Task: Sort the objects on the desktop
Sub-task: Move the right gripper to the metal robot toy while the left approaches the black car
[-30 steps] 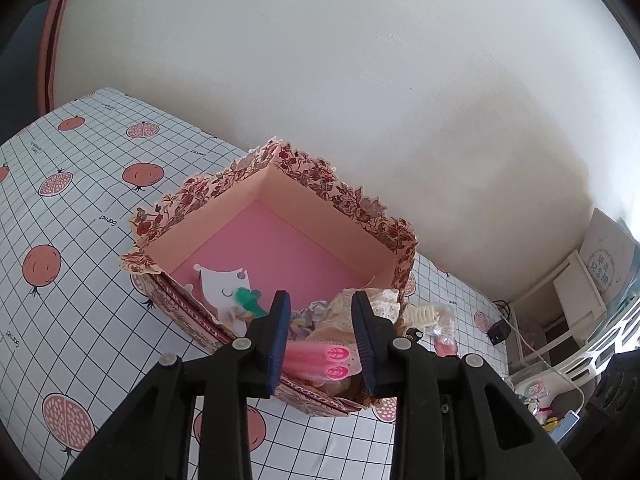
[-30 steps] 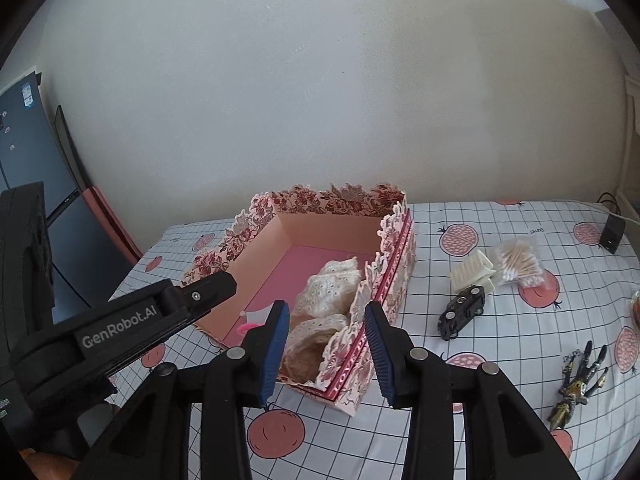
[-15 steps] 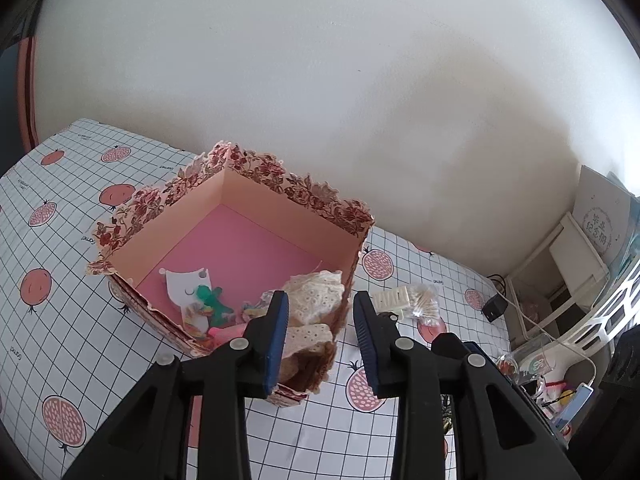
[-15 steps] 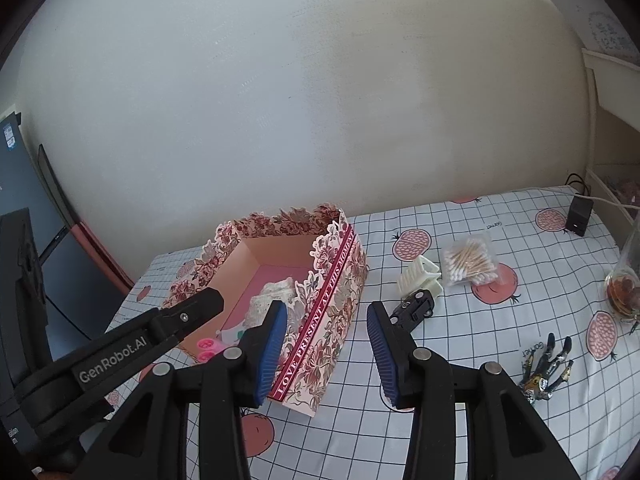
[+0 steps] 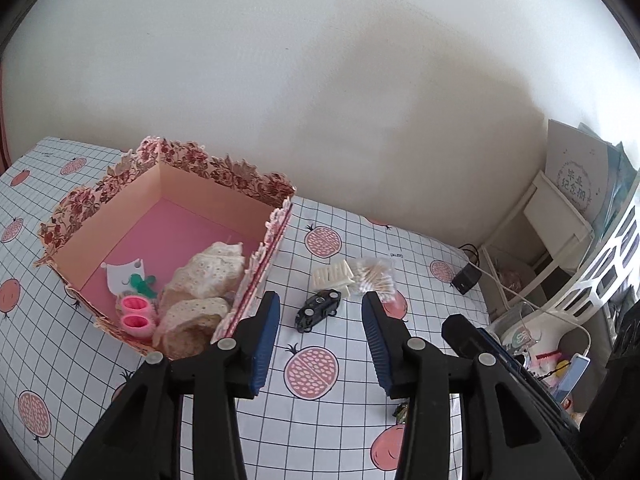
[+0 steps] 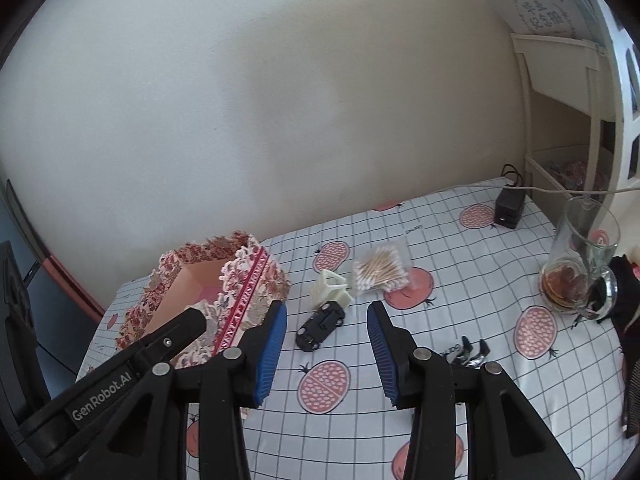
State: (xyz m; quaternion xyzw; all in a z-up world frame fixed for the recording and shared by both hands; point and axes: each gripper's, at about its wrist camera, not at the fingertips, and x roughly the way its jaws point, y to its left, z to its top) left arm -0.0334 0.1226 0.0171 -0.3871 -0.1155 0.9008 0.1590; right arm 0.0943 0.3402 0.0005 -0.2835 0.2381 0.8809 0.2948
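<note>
A floral paper box stands on the left of the table. It holds lace cloth, pink items, a green piece and a white card. A black toy car lies right of the box. Behind the car are a cream hair clip and a bag of cotton swabs. My left gripper is open and empty, above the car. My right gripper is open and empty, with the car between its fingertips in view.
A checked tablecloth with red fruit prints covers the table. A glass jug, a black charger and a small dark metal object are at the right. White shelves stand beyond the table's right edge.
Both grippers swung right, away from the box and toward the toy car. The left gripper left the pink item in the box. Both stay open.
</note>
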